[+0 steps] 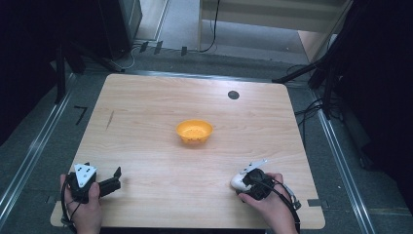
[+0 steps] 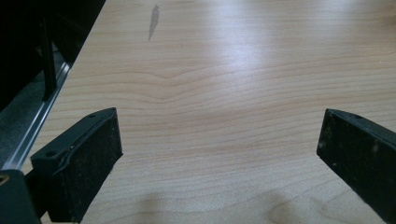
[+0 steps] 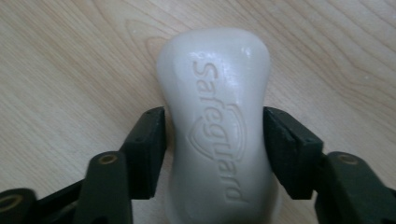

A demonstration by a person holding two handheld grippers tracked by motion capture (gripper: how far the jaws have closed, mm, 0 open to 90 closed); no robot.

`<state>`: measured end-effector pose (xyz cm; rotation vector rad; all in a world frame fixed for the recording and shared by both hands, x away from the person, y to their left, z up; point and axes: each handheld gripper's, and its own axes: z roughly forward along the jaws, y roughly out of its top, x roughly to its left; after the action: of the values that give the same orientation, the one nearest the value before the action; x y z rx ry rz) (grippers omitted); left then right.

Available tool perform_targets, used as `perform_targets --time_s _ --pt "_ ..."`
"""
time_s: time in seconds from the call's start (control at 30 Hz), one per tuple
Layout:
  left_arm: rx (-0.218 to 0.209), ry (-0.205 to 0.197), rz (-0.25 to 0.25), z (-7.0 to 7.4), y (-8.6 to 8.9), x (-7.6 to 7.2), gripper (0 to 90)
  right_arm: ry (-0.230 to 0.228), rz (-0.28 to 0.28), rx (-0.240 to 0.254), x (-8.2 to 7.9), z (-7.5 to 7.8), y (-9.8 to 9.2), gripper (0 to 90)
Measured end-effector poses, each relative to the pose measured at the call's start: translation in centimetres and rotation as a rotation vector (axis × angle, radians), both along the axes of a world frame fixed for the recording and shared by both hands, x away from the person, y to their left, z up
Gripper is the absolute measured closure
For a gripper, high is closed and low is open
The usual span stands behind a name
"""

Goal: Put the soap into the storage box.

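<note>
Two hands are coming in from the six o'clock edge of the high view, one pair of tongs in each. Left tongs (image 1: 116,178) are sitting near the seven o'clock corner of the tabletop (image 1: 146,146), jaws spread wide, and the left gripper view is showing nothing but bare wood grain lying between them. Right tongs (image 3: 214,149) are working at about five o'clock, and they are pinching one white bar of soap (image 3: 217,116): both black pads are pressing against its narrow waist, one on each flank. That soap, with a brand name and a shield stamped into its top face, is lying flat on the wood, its rounded far end sticking out past the jaw tips toward twelve o'clock in the right gripper view. From above, the soap (image 1: 238,181) is peeking out as a white lump just left of the right hand (image 1: 268,200).

One orange bowl (image 1: 194,132) is standing near the middle of the tabletop, well apart from both tongs. One dark round disc (image 1: 233,95) is lying flush toward one o'clock near the far edge. One short dark streak (image 1: 110,120) is marking the wood around ten o'clock. Between the soap and the bowl the wood is lying open.
</note>
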<state>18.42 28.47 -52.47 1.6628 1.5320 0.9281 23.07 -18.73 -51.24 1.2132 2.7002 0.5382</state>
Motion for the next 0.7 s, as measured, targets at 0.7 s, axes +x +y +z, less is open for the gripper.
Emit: perform_targets --time_s 0.7 --pt "0.007 0.007 -0.009 0.01 -0.02 0.02 0.2 -0.015 0.074 0.006 -0.1 0.03 -0.14 49.7"
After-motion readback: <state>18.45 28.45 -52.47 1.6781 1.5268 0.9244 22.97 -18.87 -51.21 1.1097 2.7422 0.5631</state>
